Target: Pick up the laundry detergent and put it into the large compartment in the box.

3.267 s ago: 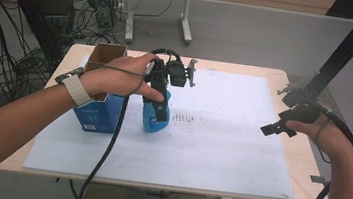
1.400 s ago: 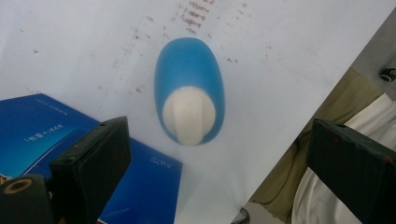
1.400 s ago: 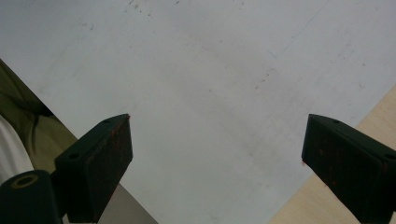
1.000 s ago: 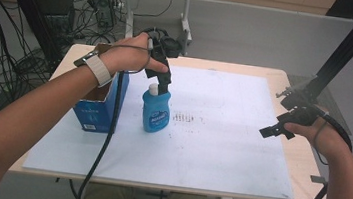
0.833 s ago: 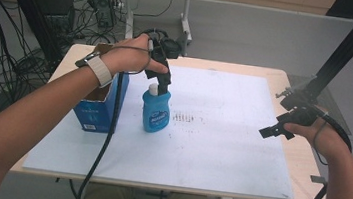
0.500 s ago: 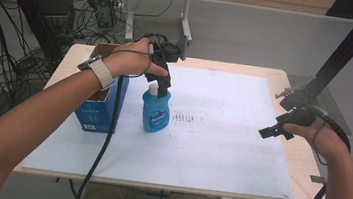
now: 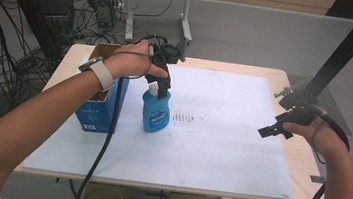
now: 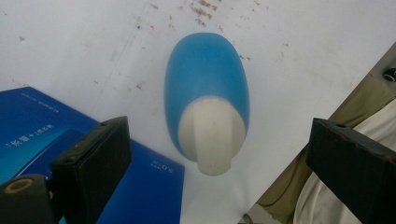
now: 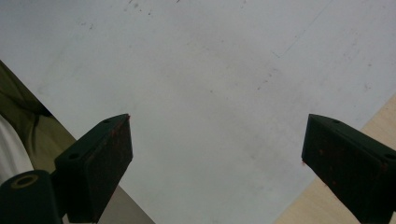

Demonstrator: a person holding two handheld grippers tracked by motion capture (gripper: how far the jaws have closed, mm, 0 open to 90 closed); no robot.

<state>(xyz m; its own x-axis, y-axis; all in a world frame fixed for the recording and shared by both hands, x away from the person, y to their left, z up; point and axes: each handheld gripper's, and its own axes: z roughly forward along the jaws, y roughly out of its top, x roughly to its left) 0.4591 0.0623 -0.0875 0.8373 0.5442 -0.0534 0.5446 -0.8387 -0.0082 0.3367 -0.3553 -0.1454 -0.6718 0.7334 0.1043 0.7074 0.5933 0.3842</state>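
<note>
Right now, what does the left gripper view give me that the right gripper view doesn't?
Left gripper view only: the blue bottle seen from above with its white cap, sitting between the open jaws of the left tool, plus the blue box beside it. Right gripper view only: the wooden table edge and the right tool, open over nothing. Both: the white sheet and wide-open jaws.

Bottle (image 7: pixel 156 113) stands upright on the sheet (image 7: pixel 209 148) covering the table (image 7: pixel 303 159), left of centre. Box (image 7: pixel 96 110) sits just left of the bottle, near the table's left edge. Left gripper (image 7: pixel 162 80) hangs directly above the bottle's cap (image 8: pixel 211 133). Right gripper (image 7: pixel 274 130) is over the sheet's right edge, well apart from both.
</note>
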